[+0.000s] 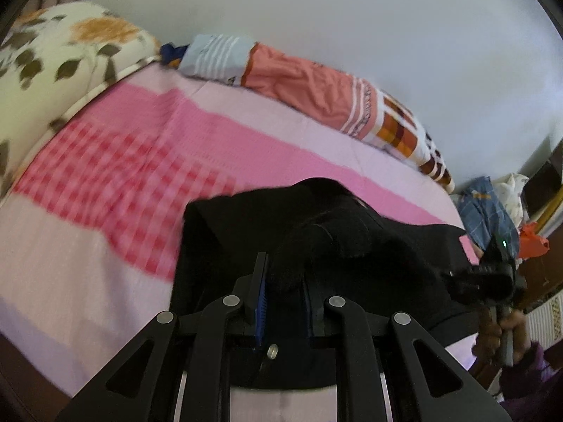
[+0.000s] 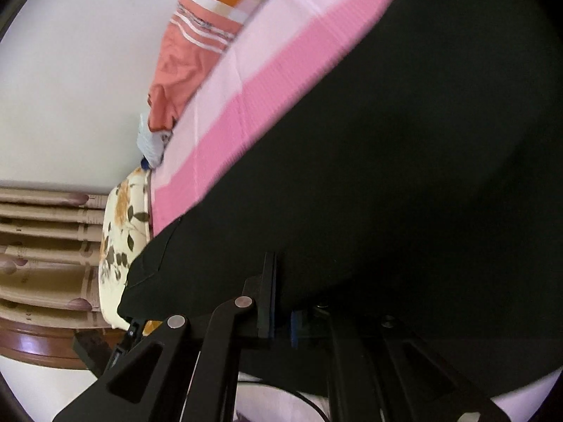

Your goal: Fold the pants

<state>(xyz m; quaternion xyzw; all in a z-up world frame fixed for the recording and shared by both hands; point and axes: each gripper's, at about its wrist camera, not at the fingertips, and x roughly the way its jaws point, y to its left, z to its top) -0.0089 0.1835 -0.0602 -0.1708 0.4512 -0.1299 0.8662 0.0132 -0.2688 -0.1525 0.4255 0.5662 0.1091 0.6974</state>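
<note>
L gripper point(image 1: 285, 292): nearest in left wrist view, fingers clamped on a bunched fold of the black pants point(image 1: 316, 246); blue pads point(image 1: 261, 313) pinch the cloth w/ fabric filling the gap.
R gripper point(image 2: 283, 302): nearest in right wrist view, fingers together on the pants' edge point(image 2: 387, 176); cloth drapes over the right finger & hides most of it. Also seen from left wrist view at far right of the pants point(image 1: 492, 274), gripping that end, held by a hand point(image 1: 506, 330) w/ purple sleeve point(image 1: 535, 369).
Pants: black, on the bedsheet point(image 1: 105, 246), part lifted & slung between both grippers; rest lies on the sheet.
Bedsheet: pink & lilac w/ checked band, under and beyond the pants.
Floral pillow point(image 1: 52, 63): past the pants, at far left of the sheet.
Rolled blanket point(image 1: 299, 84): orange/blue/checked, beyond the pants along the sheet's far edge, against the wall point(image 1: 352, 7).
Clothes pile point(image 1: 492, 207): blue & white, off the sheet's right end, beyond the R gripper.
Headboard point(image 2: 45, 239): beige slats, right wrist view, behind the pillow point(image 2: 123, 246).
</note>
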